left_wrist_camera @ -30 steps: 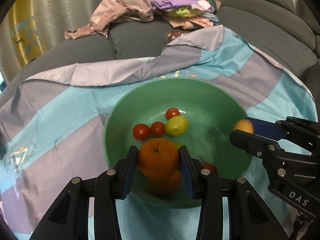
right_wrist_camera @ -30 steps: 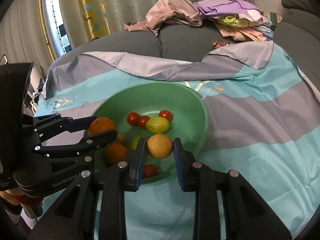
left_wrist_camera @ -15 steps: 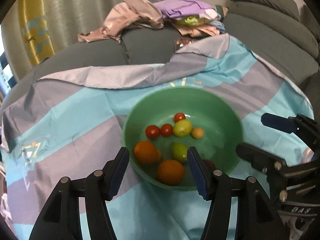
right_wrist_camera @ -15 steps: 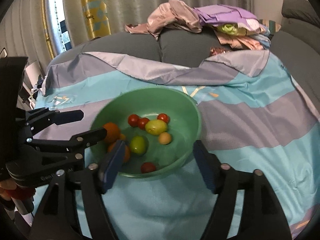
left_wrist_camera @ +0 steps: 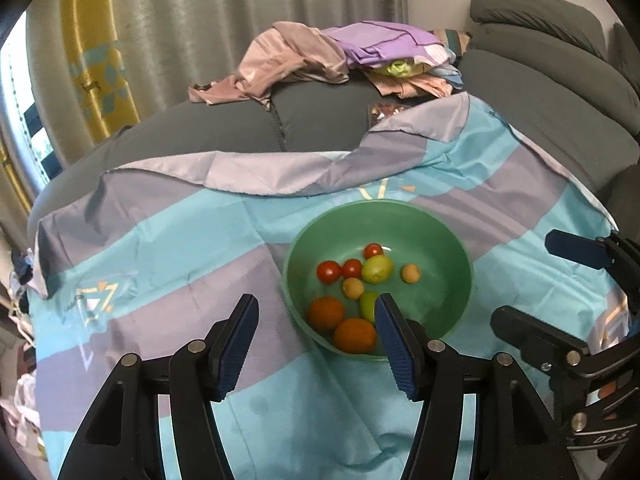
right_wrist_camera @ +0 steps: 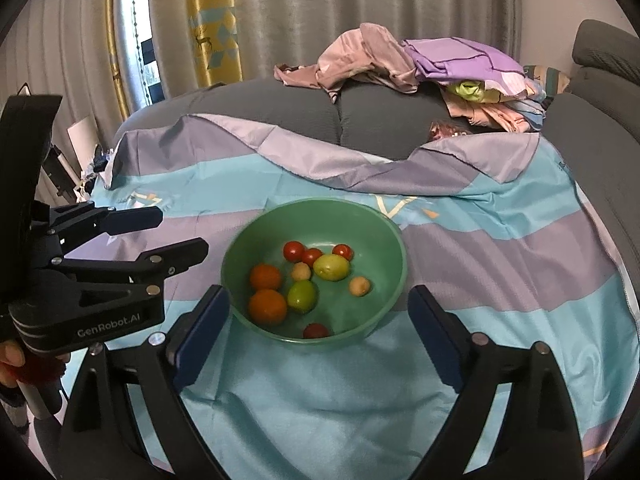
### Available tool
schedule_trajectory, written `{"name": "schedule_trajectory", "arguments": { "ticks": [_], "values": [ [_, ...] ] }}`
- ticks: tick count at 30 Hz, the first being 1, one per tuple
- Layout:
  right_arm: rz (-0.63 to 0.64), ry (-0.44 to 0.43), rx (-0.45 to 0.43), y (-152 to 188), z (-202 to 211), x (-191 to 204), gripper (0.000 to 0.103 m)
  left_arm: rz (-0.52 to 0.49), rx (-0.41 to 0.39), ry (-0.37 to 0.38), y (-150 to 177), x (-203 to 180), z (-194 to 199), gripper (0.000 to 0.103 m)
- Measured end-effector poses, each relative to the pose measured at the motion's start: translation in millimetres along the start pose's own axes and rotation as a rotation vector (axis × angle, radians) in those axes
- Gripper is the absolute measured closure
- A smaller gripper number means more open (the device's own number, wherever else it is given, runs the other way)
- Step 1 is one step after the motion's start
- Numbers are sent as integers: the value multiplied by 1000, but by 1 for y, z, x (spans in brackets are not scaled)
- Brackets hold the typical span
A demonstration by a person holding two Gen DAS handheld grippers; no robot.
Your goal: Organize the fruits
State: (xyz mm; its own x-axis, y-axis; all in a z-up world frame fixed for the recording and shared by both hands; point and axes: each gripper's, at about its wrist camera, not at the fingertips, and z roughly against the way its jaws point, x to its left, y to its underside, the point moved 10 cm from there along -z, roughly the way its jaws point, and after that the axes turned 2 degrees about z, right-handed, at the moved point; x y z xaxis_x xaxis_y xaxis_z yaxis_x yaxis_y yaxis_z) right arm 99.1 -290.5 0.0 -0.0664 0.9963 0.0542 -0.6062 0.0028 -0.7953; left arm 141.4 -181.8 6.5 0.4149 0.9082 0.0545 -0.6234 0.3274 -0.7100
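A green bowl [left_wrist_camera: 434,304] [right_wrist_camera: 378,240] sits on a striped blue and lilac cloth. In it lie two oranges [left_wrist_camera: 326,313] [right_wrist_camera: 267,306], several cherry tomatoes [left_wrist_camera: 329,271] [right_wrist_camera: 294,251], a yellow-green fruit [left_wrist_camera: 377,269] [right_wrist_camera: 330,267], a green fruit [right_wrist_camera: 302,296] and two small tan fruits [left_wrist_camera: 410,273] [right_wrist_camera: 359,286]. My left gripper [left_wrist_camera: 315,302] [right_wrist_camera: 180,230] hangs open above the bowl's near left side, holding nothing. My right gripper [right_wrist_camera: 318,294] [left_wrist_camera: 528,280] stands above the bowl's near right edge with its jaws opening wide and nothing between them.
The cloth [left_wrist_camera: 180,240] covers a grey sofa seat [left_wrist_camera: 224,128]. A pile of pink and purple clothes [left_wrist_camera: 340,56] [right_wrist_camera: 420,60] lies on the sofa's far part. Curtains [right_wrist_camera: 280,8] hang behind it. A person's hand [right_wrist_camera: 10,360] holds the left gripper's handle.
The left gripper let go of an orange and the right one of a tan fruit; both now lie in the bowl. Both grippers opened and drew up and back from the bowl.
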Motion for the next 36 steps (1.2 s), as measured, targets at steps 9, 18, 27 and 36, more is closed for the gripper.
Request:
{"name": "schedule_trajectory", "arguments": {
  "ticks": [9,18,27,36],
  "values": [
    [7,0,-5,-3,8,4,11,8,-3,-32,-1,6,10,42],
    [6,6,-12,-6,15,5,11,5,-12,-43,-2,7,16,42],
    [7,4,-13,-5,16,5,11,4,-14,-44,-2,7,17,42],
    [6,5,-13,-5,15,5,11,1,-8,-46,-2,8,18,42]
  ]
}}
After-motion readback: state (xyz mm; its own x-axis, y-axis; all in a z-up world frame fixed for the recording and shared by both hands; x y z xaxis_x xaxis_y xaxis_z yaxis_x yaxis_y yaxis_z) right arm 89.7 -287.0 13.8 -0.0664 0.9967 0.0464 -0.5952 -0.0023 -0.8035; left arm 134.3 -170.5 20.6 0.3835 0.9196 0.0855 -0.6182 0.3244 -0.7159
